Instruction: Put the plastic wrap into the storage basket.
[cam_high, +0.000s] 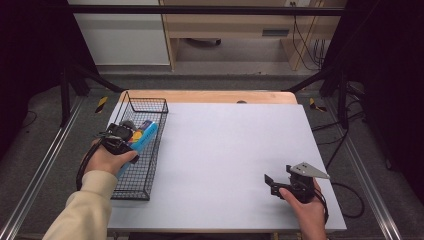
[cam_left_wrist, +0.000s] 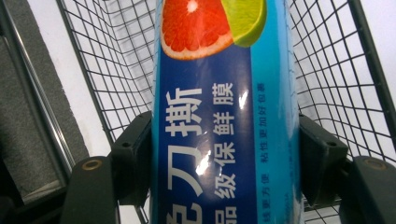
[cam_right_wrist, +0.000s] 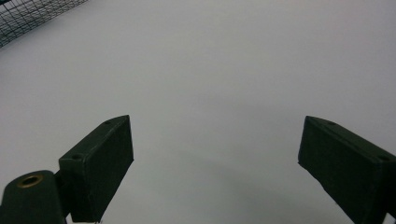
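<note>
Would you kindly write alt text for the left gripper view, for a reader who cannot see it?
The left gripper is shut on a long blue box printed with Chinese characters and citrus slices, a black jaw pressing each side. Behind it are the mesh walls of a black wire basket.

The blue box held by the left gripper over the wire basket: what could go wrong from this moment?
1. The blue box is long and glossy, and the left gripper clamps it only at its two sides; it may slide or tip between the pads.
2. It sits low inside the wire basket, so an end could catch on the mesh wall when it moves.
3. The right gripper stands open over the white table, too far away to steady the basket if it shifts.
</note>
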